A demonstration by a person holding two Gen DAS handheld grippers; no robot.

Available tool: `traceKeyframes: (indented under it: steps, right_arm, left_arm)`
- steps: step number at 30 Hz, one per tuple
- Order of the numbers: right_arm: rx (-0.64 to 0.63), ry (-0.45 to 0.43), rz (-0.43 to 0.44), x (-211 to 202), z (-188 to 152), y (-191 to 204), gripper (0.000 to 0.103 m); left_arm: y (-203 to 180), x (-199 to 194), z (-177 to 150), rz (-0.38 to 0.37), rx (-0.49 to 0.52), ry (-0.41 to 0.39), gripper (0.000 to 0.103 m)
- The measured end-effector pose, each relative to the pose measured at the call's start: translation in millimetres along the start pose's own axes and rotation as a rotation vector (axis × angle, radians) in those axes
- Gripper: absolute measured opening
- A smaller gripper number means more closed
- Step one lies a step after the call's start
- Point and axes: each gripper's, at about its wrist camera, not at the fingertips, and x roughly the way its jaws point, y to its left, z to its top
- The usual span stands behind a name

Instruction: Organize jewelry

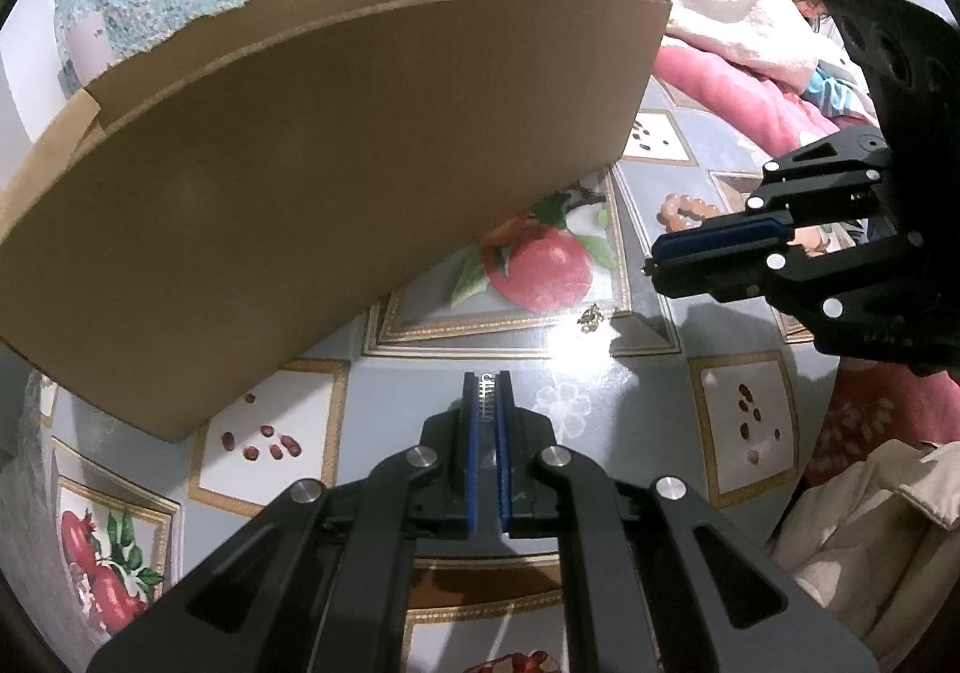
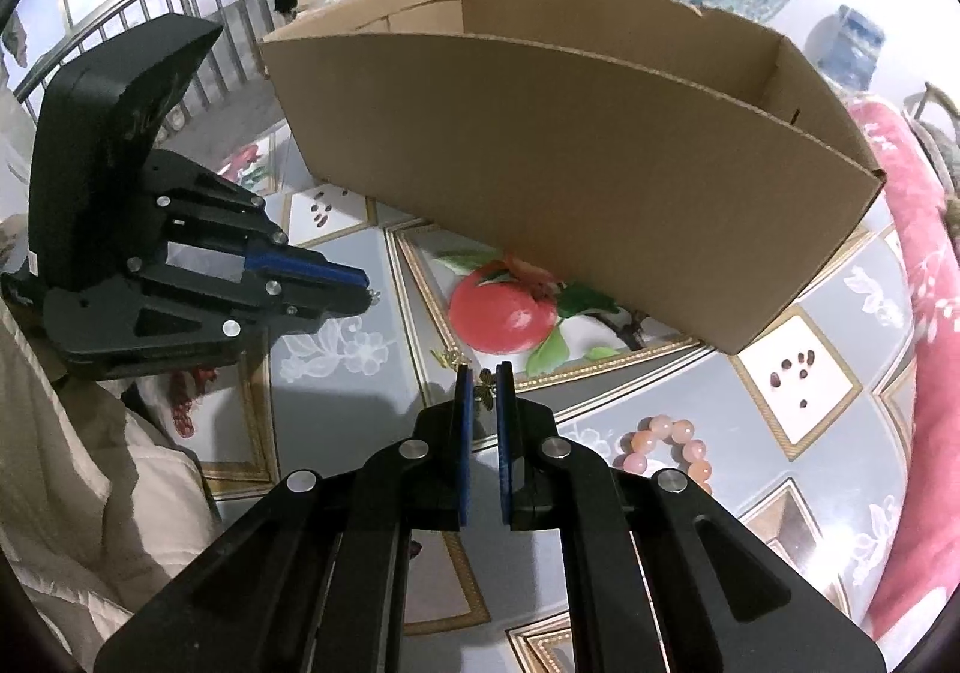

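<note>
Table (image 1: 636,373): glossy covering, patterned in grey-blue squares with gold-edged frames; red fruit with green leaves in the large frames, small dark-red seeds in the white ones; a bright glare patch near the middle.
Cardboard box (image 1: 336,181): plain brown corrugated card, long and open-topped, its upper edge torn and ragged along one side; it stands on the table beyond both grippers.
Bedding (image 1: 738,91): a soft pink blanket with a cream towel-like cloth piled on it, past the table's far edge in the left wrist view.
Pale padded fabric (image 2: 90,463): quilted, cream-coloured, at the table's near edge.
Bead bracelet (image 2: 666,448): a ring of round, smooth beads in peach and pink, lying flat on the table just right of the right gripper's fingers, touching neither gripper.
Gold trinket on the table (image 1: 591,317): small, ornate, irregular in outline, lying loose near the glare patch; too small to tell more.
Left gripper (image 1: 487,394): black linkage arms with blue pads; the jaws stand nearly together, pinching a small silver piece (image 1: 486,391) with fine comb-like teeth at the fingertips.
Right gripper (image 2: 482,388): the same black and blue build; the jaws are drawn close on a tiny gold butterfly-shaped piece (image 2: 482,392), held between the pad tips above the table.
Second gold piece (image 2: 449,356): lies on the table just beyond the right gripper's left fingertip, apart from it.
</note>
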Motion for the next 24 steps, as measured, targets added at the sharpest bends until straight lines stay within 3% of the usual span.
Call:
traceKeyframes:
  steps: [7, 11, 20, 24]
  right_arm:
    - [-0.001, -0.071, -0.007, -23, 0, 3, 0.005]
    - [-0.023, -0.126, 0.007, -38, 8, 7, 0.005]
    - [-0.135, -0.309, 0.04, -70, 63, 14, 0.005]
    - [-0.127, -0.353, 0.057, -67, 89, 3, 0.005]
  left_arm:
    - [-4, -22, 5, 0.034, 0.013, -0.058, 0.004]
    - [-3, -54, 18, 0.017, -0.001, -0.135, 0.004]
    - [13, -121, 61, 0.0, 0.004, -0.336, 0.004]
    - [32, -119, 77, 0.023, -0.031, -0.346, 0.004]
